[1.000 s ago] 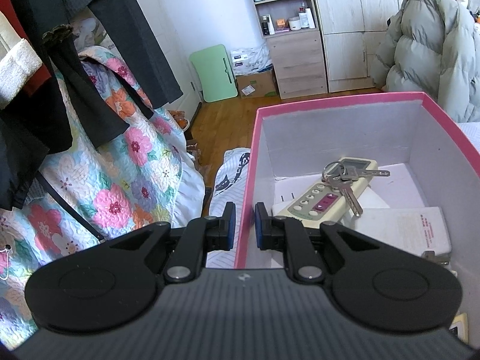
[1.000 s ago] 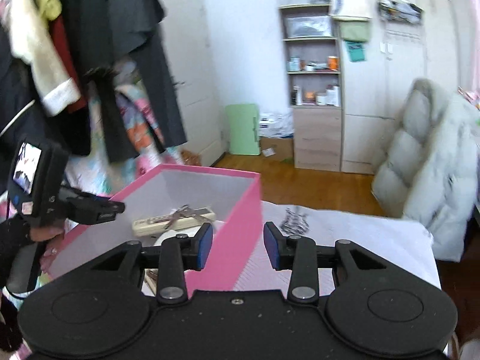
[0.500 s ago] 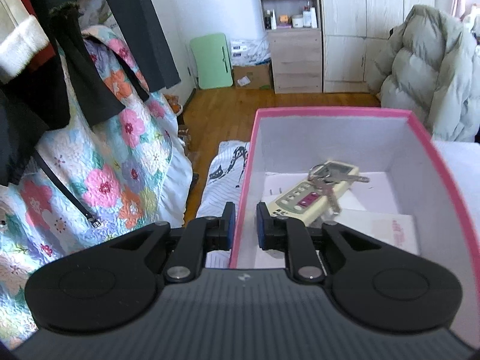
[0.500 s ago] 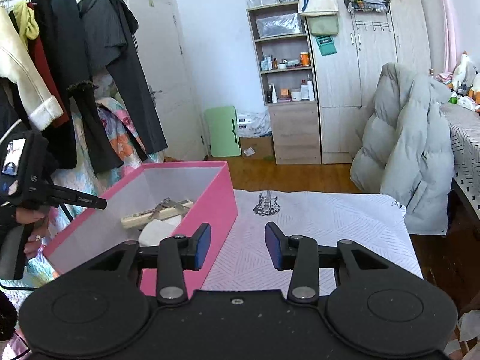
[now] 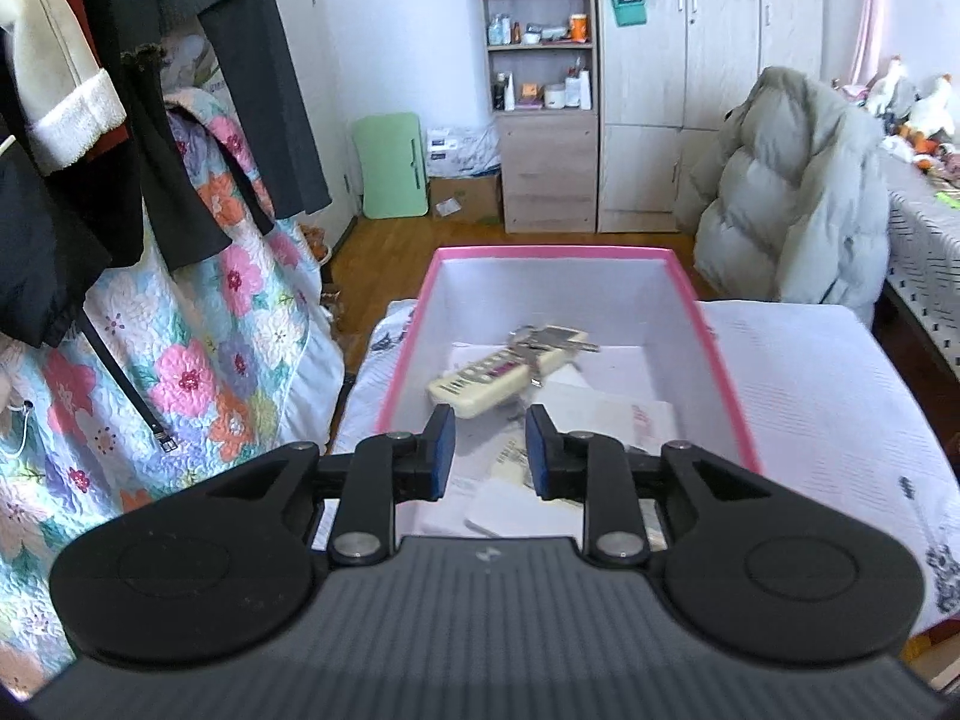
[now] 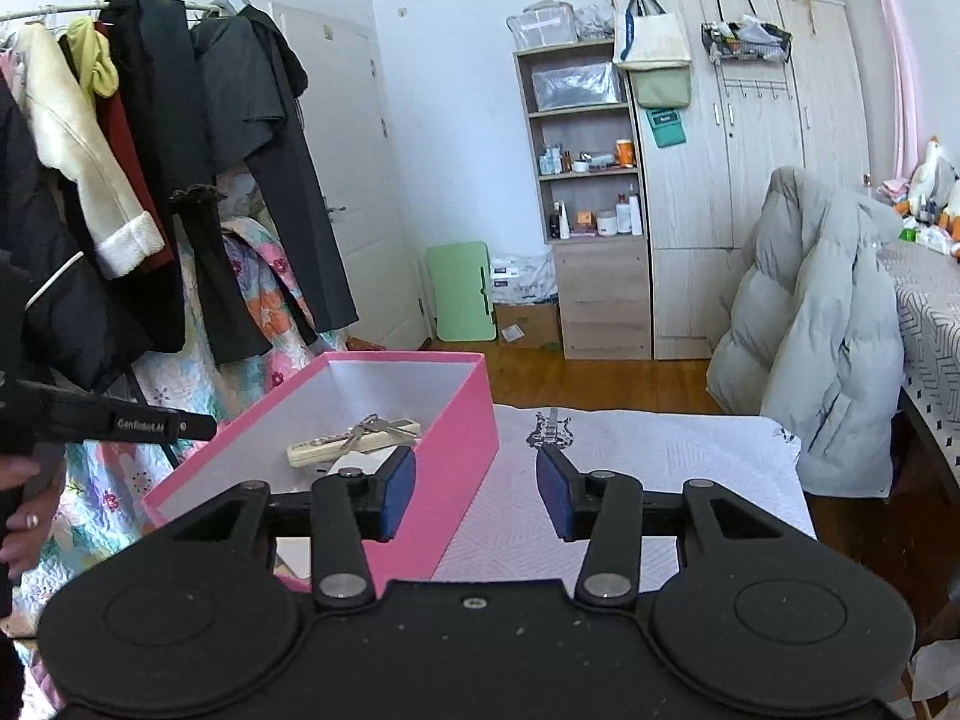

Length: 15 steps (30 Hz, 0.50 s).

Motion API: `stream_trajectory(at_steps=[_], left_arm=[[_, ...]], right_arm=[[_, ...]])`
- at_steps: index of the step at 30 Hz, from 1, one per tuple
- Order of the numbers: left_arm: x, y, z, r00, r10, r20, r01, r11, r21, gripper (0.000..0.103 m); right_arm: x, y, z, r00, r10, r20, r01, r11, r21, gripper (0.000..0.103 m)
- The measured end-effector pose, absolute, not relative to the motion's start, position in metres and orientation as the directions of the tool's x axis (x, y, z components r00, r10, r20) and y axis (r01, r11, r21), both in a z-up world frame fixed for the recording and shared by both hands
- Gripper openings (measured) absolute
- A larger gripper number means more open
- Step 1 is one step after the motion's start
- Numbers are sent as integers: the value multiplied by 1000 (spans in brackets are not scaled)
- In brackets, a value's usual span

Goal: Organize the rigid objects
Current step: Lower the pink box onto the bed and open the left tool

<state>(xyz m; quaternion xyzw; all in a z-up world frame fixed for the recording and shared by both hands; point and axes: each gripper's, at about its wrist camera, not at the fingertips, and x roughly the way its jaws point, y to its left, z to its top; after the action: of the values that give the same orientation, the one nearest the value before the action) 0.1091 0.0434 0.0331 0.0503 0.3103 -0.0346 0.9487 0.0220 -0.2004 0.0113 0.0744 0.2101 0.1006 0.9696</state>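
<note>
A pink box (image 5: 552, 252) with a white inside stands on the cloth-covered table. In it lie a cream remote control (image 5: 498, 375) with a bunch of keys (image 5: 540, 339) on top, and white papers (image 5: 600, 414). My left gripper (image 5: 489, 456) hovers over the box's near end; its jaws are opening and nothing is between them. In the right wrist view the box (image 6: 462, 450), the remote (image 6: 336, 450) and the keys (image 6: 366, 429) sit left of centre. My right gripper (image 6: 477, 495) hangs by the box's right wall, its jaws opening and empty.
A rack of dark coats and a floral quilt (image 5: 180, 360) hangs close on the left. The white tablecloth (image 5: 810, 408) stretches to the right of the box. A grey puffy jacket (image 5: 792, 204) sits behind the table. A hand (image 6: 18, 498) holds the left gripper's handle (image 6: 120, 420).
The left jaws straddled the box's left wall; they have widened and drawn back and up over the box's near end. The right gripper has pulled back and its jaws stand a little wider.
</note>
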Motion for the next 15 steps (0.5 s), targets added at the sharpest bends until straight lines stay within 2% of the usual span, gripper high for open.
stream_trajectory(at_steps=[9, 15], left_arm=[[59, 26, 28, 798, -88, -596, 119, 993, 13, 38], [40, 21, 21, 800, -87, -593, 122, 992, 18, 40]], right_arm=[[-3, -195, 17, 904, 182, -387, -144, 982, 124, 50], [-18, -190, 23, 903, 188, -386, -166, 982, 90, 50]])
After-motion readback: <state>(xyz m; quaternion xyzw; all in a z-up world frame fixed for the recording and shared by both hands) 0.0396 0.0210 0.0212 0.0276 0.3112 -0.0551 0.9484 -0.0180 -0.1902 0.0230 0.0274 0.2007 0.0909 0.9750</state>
